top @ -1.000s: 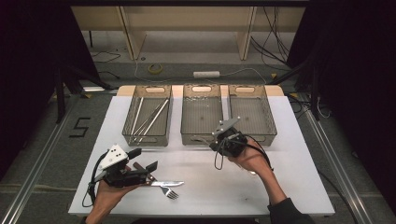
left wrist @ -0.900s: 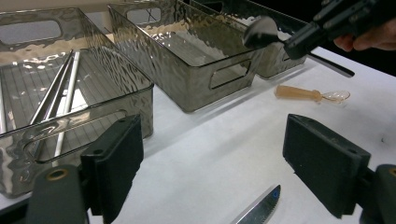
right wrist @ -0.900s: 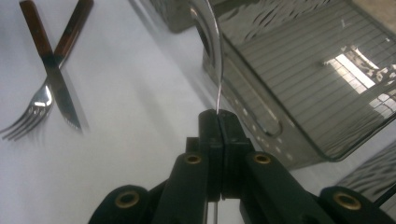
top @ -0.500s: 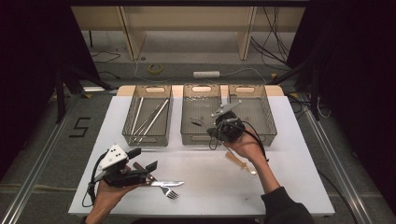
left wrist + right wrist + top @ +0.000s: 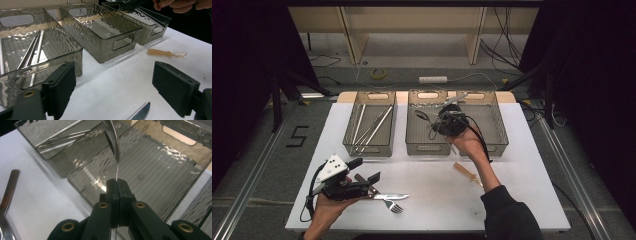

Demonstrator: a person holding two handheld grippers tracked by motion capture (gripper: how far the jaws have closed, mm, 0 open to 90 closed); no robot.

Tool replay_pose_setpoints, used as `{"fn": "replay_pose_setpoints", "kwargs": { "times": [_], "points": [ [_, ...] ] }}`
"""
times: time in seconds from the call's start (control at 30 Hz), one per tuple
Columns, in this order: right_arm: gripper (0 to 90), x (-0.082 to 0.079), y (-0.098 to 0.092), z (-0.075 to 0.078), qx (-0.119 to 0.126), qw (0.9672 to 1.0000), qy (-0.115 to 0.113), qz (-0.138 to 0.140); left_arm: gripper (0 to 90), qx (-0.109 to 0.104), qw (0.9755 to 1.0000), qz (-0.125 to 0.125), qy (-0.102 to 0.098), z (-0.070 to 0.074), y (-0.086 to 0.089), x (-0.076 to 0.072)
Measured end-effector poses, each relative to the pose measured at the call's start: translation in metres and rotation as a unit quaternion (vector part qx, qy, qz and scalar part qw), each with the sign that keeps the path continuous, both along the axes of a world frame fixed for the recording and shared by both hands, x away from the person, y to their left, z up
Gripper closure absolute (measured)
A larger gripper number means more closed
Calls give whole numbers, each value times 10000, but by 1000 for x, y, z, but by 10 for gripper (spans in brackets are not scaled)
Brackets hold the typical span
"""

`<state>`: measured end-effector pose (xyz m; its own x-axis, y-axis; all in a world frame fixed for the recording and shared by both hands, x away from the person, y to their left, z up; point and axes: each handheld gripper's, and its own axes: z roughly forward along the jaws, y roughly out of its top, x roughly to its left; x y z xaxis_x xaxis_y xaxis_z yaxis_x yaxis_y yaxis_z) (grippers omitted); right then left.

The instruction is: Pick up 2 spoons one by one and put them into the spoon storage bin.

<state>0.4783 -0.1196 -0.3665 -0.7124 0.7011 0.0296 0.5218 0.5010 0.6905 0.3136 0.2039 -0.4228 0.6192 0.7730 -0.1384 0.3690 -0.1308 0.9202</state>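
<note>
My right gripper (image 5: 435, 120) (image 5: 116, 183) is shut on the thin handle of a metal spoon (image 5: 423, 116) (image 5: 112, 137). It holds the spoon above the empty middle bin (image 5: 427, 148) (image 5: 150, 157), bowl pointing left. Near the table's front left my left gripper (image 5: 364, 171) (image 5: 125, 82) rests open, with nothing between its jaws. A table knife (image 5: 388, 196) (image 5: 141, 113) and a fork (image 5: 394, 205) lie just right of it. A clear spoon with an amber handle (image 5: 468, 173) (image 5: 165, 53) lies on the white table in front of the right bin.
Three smoky clear bins stand in a row at the back. The left bin (image 5: 371, 150) (image 5: 37, 65) holds several long metal rods. The right bin (image 5: 498, 125) sits behind my right hand. The white table (image 5: 522, 190) ends close to the person.
My right gripper has carried the spoon away from the person and slightly left, from the table in front of the bins to above the middle bin. The left gripper has stayed put.
</note>
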Motion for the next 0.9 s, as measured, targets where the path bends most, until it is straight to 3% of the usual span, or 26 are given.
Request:
{"fn": "replay_pose_setpoints", "kwargs": {
  "times": [0.47,0.9],
  "points": [
    [900,32,18,4,-53,9995,0,-305,186,-73,10000,19,-43,1,1,-1],
    [900,46,23,1,-49,9988,65,-475,186,-76,10000,25,-54,1,1,-1]
  ]
}}
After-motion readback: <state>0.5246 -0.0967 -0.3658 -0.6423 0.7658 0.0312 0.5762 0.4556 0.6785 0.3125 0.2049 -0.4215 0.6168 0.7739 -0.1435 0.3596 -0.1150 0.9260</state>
